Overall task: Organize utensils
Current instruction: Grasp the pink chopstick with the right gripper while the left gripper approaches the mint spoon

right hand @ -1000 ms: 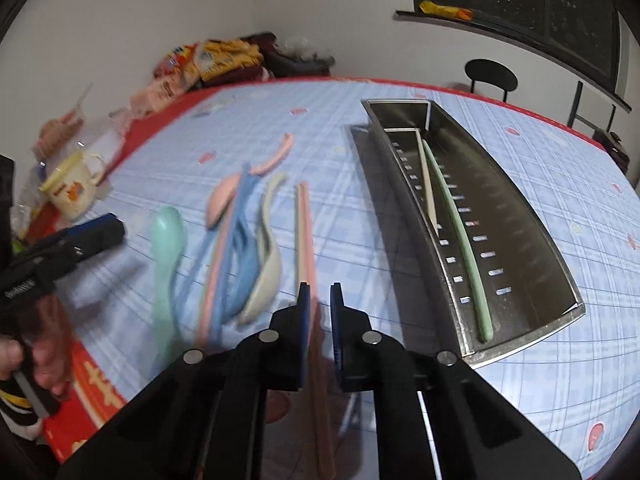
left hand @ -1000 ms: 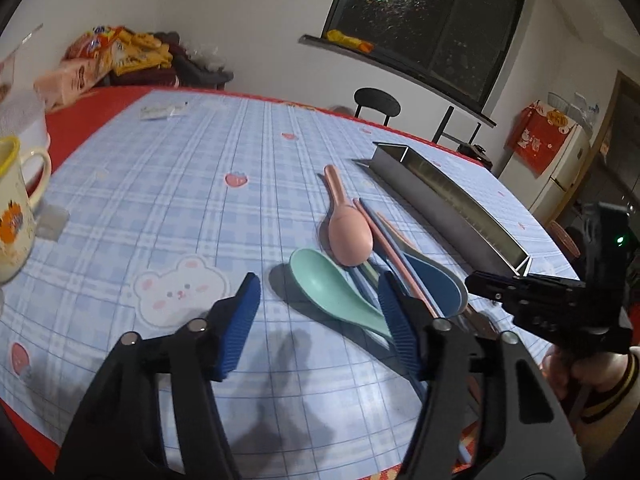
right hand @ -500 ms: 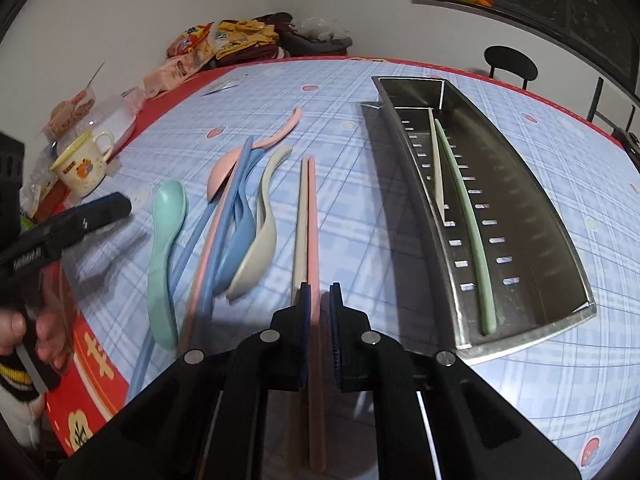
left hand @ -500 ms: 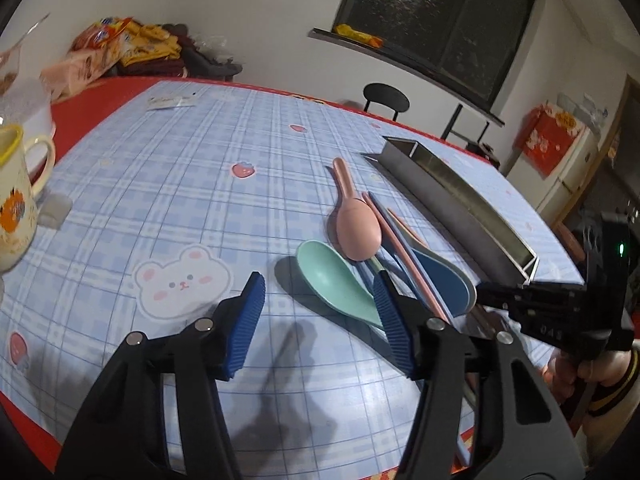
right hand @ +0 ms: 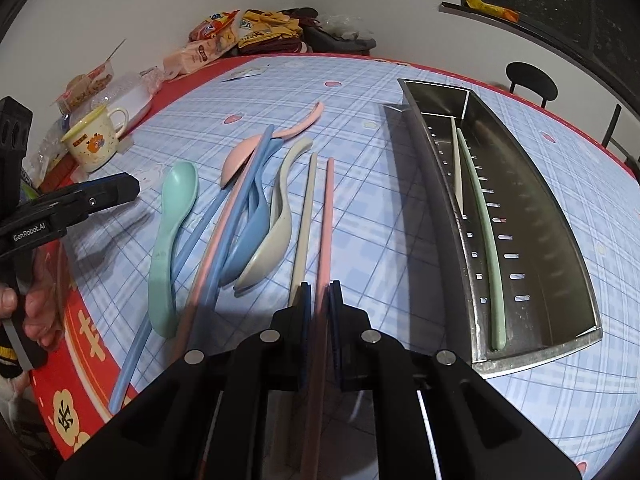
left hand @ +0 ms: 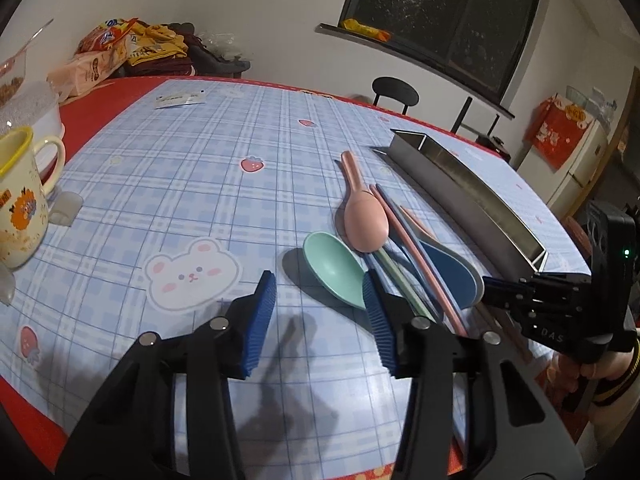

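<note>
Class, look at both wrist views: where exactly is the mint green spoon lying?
The mint green spoon lies on the tablecloth at the left edge of the utensil cluster, beside the blue chopstick, its bowl near the pink spoon.

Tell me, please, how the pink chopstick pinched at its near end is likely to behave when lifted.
Held at one end by the right tongs, the pink chopstick will probably droop or pivot. It looks straight and stiff, so little bending. Its smooth, thin shaft may slip.

Pastel spoons (right hand: 176,216) and chopsticks (right hand: 326,216) lie side by side beside the steel tray (right hand: 560,248), which holds two chopsticks (right hand: 484,232).
</note>
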Demonstrator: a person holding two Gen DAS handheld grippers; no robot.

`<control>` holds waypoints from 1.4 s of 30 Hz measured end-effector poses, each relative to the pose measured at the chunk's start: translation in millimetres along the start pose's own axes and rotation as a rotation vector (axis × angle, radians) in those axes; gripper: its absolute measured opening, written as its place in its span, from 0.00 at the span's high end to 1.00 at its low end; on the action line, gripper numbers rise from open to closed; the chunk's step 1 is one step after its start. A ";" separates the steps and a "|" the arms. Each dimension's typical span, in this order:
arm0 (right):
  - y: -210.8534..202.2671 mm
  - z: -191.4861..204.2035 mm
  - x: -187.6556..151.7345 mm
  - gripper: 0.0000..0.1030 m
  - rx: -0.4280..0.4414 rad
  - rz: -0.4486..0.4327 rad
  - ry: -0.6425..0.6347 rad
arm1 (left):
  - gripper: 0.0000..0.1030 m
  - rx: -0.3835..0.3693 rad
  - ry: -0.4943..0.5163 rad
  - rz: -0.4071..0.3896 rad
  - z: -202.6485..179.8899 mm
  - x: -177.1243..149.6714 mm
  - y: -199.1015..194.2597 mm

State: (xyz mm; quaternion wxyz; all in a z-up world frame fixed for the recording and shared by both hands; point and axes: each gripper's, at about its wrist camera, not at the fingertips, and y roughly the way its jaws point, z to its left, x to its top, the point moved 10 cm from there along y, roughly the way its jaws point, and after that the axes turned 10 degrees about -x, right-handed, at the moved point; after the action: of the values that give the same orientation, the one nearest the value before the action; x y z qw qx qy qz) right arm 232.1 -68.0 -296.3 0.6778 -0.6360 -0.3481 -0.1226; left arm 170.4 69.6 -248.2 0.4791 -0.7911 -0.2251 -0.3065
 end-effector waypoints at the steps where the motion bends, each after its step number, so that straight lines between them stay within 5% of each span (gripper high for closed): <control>1: 0.0 -0.5 -0.2 0.90 0.007 0.000 0.006 | 0.55 -0.015 -0.016 0.018 -2.0 -2.7 -0.4; 10: -0.4 -2.1 -0.6 0.90 0.043 -0.003 0.037 | 0.55 -0.159 -0.233 0.090 -37.9 -23.2 12.5; 18: -1.1 -1.0 -2.0 0.91 0.044 -0.008 0.034 | 0.60 -0.180 -0.443 0.084 -26.7 -27.8 32.4; 30: -1.3 -1.2 -2.0 0.91 0.050 -0.008 0.045 | 0.61 -0.156 -0.372 0.091 -34.3 -19.7 46.8; 42: -1.1 -1.5 -2.9 0.91 0.033 -0.011 0.035 | 0.70 -0.038 -0.222 0.104 -40.3 -19.0 53.6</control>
State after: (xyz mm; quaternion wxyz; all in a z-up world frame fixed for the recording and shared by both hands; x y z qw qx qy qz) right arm 229.8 -70.4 -297.2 0.6934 -0.6206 -0.3415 -0.1319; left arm 180.9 8.8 -280.5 0.4514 -0.8398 -0.2293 -0.1960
